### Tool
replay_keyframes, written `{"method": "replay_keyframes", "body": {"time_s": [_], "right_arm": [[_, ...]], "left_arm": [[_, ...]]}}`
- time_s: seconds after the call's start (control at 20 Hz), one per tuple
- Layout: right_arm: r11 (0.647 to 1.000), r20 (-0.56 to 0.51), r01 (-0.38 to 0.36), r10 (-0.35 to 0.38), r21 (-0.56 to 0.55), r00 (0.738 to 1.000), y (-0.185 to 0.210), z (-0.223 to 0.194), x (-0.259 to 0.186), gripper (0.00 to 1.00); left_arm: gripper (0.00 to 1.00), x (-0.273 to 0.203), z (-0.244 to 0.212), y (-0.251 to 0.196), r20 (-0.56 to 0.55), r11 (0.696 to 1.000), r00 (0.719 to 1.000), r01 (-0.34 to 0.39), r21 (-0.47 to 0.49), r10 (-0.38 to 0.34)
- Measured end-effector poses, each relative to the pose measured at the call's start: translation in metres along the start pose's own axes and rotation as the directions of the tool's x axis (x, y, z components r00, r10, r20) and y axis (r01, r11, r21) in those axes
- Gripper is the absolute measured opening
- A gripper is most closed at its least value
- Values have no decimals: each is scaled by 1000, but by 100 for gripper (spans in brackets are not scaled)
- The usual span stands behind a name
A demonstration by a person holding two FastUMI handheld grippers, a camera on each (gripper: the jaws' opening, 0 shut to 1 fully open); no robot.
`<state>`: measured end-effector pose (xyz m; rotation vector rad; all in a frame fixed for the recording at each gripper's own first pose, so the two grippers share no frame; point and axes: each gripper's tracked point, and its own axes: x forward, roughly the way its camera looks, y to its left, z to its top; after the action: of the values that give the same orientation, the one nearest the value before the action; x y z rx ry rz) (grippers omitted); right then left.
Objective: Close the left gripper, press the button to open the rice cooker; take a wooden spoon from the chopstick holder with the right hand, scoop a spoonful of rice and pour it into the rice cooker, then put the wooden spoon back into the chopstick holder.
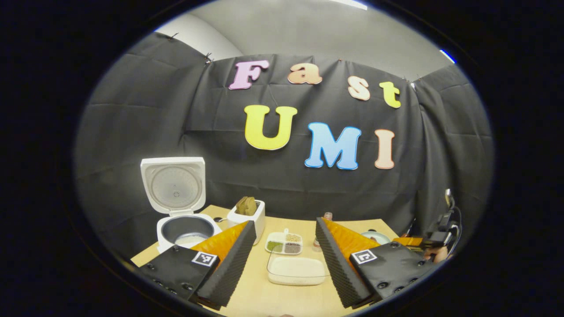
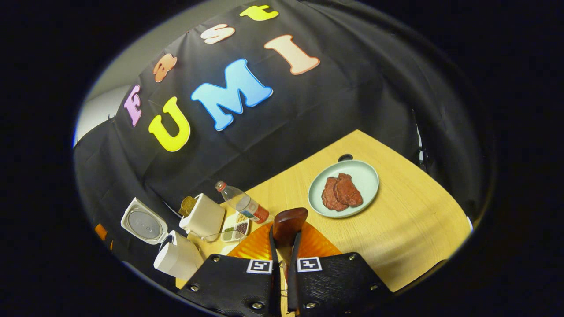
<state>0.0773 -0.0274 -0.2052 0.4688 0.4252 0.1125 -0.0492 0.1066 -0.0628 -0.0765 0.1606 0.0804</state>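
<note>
We see white plastic rice cooker (image 1: 184,220), round lid up, on smooth wooden table (image 1: 282,295). Our left gripper (image 1: 285,246) jaws wide apart, ridged pads (image 1: 233,264). Our right gripper (image 2: 284,251) jaws clenched on brown wooden spoon (image 2: 288,224), bowl up. White square chopstick holder (image 1: 249,218) just beside cooker. Clear tray of white rice (image 1: 296,269) between left fingers.

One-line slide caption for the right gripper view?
Right tongs shut on spoon, tilted above table; cooker open.

My fingers (image 2: 282,264) hid the wooden spoon (image 2: 289,225)'s handle. Beside the rice cooker (image 1: 187,229), the chopstick holder (image 1: 248,218)'s contents were too small to identify; my right gripper (image 1: 434,241) was cut off.
</note>
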Motion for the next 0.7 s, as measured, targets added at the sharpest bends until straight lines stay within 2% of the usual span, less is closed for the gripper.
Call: {"method": "replay_keyframes", "body": {"time_s": [0.05,0.15,0.35,0.4,0.5,0.65,0.7], "right_arm": [[999,18,-11,12,-35,1000,6,5,-4,6],[997,42,-21,24,-72,999,20,16,-12,6],[996,91,-67,72,-52,993,58,35,-16,6],[995,95,-80,85,-60,992,68,35,-14,6],[992,92,-99,106,-74,990,88,30,-4,6],[988,81,-125,133,-92,988,123,18,15,6],[986,77,-131,140,-106,987,135,13,23,6]], "left_arm": [[92,1,3,5,11,1000,1000,-8,15,8],[95,0,5,14,25,999,1000,-8,39,7],[92,-1,7,29,41,999,999,8,41,-10],[95,-1,6,34,42,999,999,14,37,-16],[92,0,5,47,38,999,999,16,32,-17],[92,-1,4,69,41,999,999,11,39,-12],[95,-1,2,75,38,999,999,10,45,-12]]}}
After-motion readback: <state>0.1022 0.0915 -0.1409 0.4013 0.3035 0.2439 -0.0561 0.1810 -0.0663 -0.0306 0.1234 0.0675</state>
